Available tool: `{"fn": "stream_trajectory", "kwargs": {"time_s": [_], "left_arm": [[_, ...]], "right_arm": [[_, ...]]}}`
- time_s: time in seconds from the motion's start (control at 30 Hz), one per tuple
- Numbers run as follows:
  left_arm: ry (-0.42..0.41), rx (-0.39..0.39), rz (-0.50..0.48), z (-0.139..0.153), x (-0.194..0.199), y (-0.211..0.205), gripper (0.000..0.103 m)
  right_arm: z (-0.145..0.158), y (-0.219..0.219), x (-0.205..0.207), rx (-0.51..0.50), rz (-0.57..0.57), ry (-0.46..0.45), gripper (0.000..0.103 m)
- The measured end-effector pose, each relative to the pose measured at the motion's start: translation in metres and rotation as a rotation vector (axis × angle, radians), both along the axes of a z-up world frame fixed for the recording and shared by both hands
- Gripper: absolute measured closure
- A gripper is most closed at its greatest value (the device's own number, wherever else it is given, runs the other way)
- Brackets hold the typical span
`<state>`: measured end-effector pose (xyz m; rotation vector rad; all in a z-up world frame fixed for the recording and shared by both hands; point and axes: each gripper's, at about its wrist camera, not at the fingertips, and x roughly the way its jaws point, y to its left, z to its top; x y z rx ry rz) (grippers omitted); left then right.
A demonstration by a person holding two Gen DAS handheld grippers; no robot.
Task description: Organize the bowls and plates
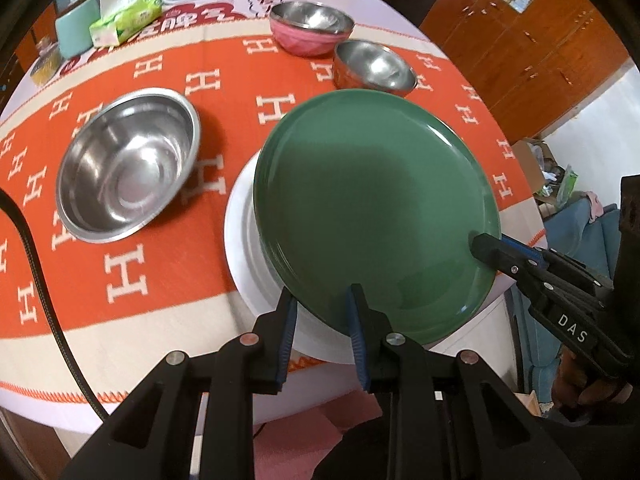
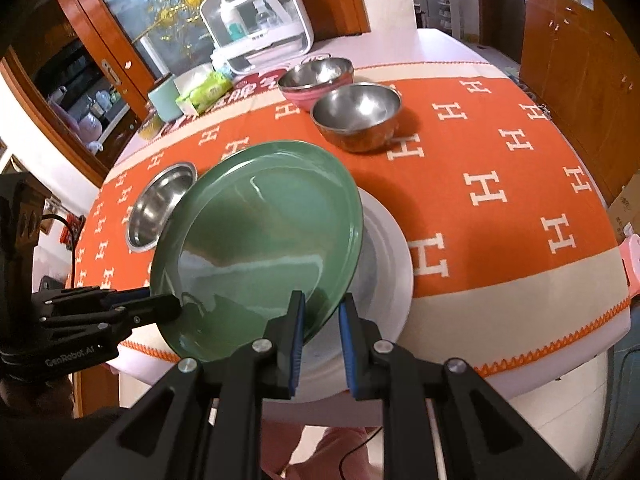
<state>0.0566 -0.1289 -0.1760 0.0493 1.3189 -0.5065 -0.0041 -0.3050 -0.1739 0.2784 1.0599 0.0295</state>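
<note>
I am holding the green plate with both tools, and both are pointing steeply down toward the table's near edge. My left gripper is clamping the plate's near rim: one blue-padded finger is sitting on the upper face and the other is lying under the rim, with the jaws nearly together. My right gripper is gripping the same plate at its rim further to the right, its jaws likewise almost closed with the rim pinched between the pads. In the left wrist view that right tool is reaching in from the right side, its black fingertip resting on the plate's glazed face. The plate is tilting, its far edge raised, and it is hovering just over a white plate that is lying flat on the orange tablecloth at the near side. To the left of the plates a wide steel bowl is standing upright on the cloth. Farther off, a smaller steel bowl is sitting just in front of a pink bowl with a steel lining. At the far left a pack of tissues is lying beside a pale green container.
</note>
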Motion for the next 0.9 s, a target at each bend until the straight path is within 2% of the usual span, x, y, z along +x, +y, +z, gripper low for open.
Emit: {"fn": "stream_trajectory", "kwargs": {"time_s": [0.2,0.43,0.53,0.67,0.9], "left_arm": [[0.081,0.02,0.045,-0.02,-0.004,-0.005,0.08],[0.133,0.048,0.073,-0.035,-0.006,-0.007,0.079],[0.124,0.032,0.059,-0.034,-0.01,-0.011,0.079],[0.094,0.052,0.038,-0.03,-0.011,-0.022,0.078],[0.086,0.055,0.048,-0.028,-0.008,-0.027,0.077]], "right_arm": [[-0.015,-0.003,0.006,-0.012,0.057,0.069,0.086],[-0.025,-0.003,0.013,-0.024,0.1,0.109,0.086],[-0.026,-0.005,0.015,-0.038,0.1,0.119,0.085],[-0.029,-0.006,0.017,-0.034,0.113,0.132,0.085],[-0.029,-0.005,0.017,-0.039,0.142,0.134,0.082]]}}
